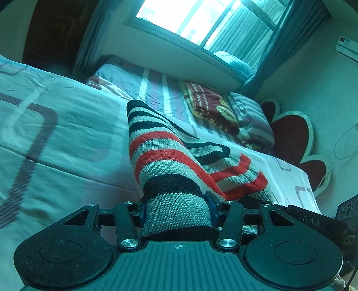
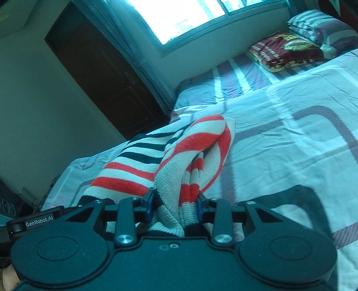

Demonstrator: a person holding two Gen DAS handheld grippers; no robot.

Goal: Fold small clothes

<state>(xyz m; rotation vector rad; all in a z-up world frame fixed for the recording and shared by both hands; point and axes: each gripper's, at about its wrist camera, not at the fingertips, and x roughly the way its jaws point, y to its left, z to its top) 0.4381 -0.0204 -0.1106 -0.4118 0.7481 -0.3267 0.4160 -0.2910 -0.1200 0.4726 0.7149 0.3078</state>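
A small knitted garment with red, black and grey-white stripes [image 1: 170, 161] is held up over the bed. My left gripper [image 1: 176, 210] is shut on one bunched part of it; the knit fills the gap between the jaws. My right gripper [image 2: 175, 204] is shut on another bunched part of the same striped garment [image 2: 179, 152], which bulges up in front of the jaws. The cloth drapes between the two grippers, and its far end rests on the bed.
The bed has a pale patterned cover [image 1: 67, 134] [image 2: 290, 138]. A folded dark red blanket [image 2: 284, 51] and a striped pillow [image 2: 322, 29] lie near the headboard [image 1: 297, 143]. A window [image 1: 201, 20] and a dark door [image 2: 100, 73] stand beyond.
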